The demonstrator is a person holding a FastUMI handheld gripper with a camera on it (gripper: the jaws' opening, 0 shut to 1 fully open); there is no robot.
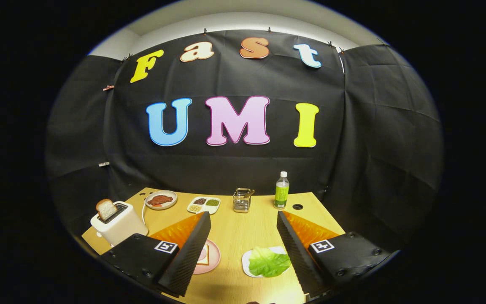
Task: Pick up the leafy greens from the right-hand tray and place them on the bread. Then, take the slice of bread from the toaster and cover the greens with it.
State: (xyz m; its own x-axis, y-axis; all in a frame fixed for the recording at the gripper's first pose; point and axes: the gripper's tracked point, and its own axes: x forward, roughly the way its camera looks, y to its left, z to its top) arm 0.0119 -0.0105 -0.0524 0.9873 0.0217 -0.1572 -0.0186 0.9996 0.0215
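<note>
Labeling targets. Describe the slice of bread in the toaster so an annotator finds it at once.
Start at the wooden table and go to its near left corner, where a white toaster stands. The bread slice sticks up from its slot, the only upright food; the open hand-held gripper is not touching it.

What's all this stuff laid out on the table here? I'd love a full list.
table: one, light wood, under everything
toaster: one, white, beyond the left finger
bread slice in toaster: one, tan crust, sticking out of the slot
plate of meat: one, pale plate, reddish-brown meat, behind the toaster
divided dish: one, white, brown and green fillings, far middle
wire holder: one, metal, far middle
bottle: one, green, white cap, far side
pink plate: one, holding bread, partly behind the left finger
white tray: one, beside the right finger
leafy greens: one, green, on the white tray
gripper: one, fingers wide open, holding nothing
</note>
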